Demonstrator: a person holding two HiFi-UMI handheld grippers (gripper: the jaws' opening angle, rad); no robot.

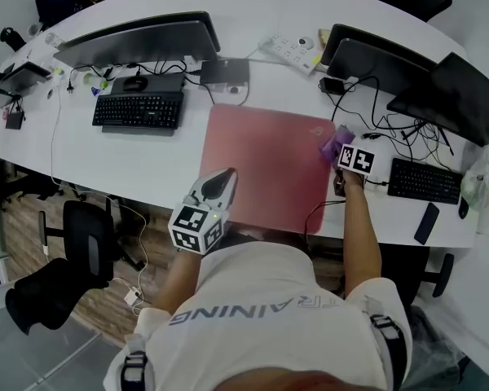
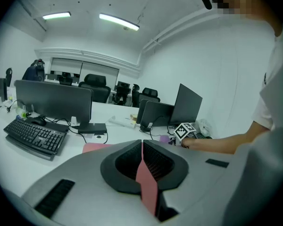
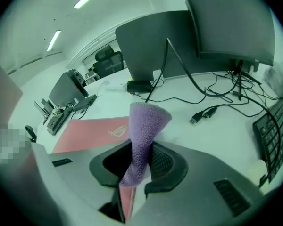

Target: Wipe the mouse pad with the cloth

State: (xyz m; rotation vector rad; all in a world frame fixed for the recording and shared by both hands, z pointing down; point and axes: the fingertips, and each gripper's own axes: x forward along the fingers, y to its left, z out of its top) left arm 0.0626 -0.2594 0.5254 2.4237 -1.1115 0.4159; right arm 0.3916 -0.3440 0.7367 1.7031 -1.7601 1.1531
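Observation:
A large pink-red mouse pad [image 1: 270,168] lies on the white desk [image 1: 106,161] in front of me. My right gripper [image 1: 341,151] sits at the pad's right edge, shut on a purple cloth [image 1: 336,143]. In the right gripper view the cloth [image 3: 144,135] stands up between the jaws, with the pad [image 3: 92,132] to the left. My left gripper [image 1: 220,182] hovers at the pad's near left corner, jaws shut with nothing in them. Through the left gripper view [image 2: 142,160] only a sliver of the pad [image 2: 95,147] shows.
A keyboard [image 1: 138,111] and a monitor [image 1: 143,41] stand left of the pad. A power strip [image 1: 293,51] lies at the back. More monitors [image 1: 371,59], loose cables [image 1: 391,129], a second keyboard [image 1: 425,181] and a phone [image 1: 426,223] crowd the right side. An office chair [image 1: 73,251] stands below left.

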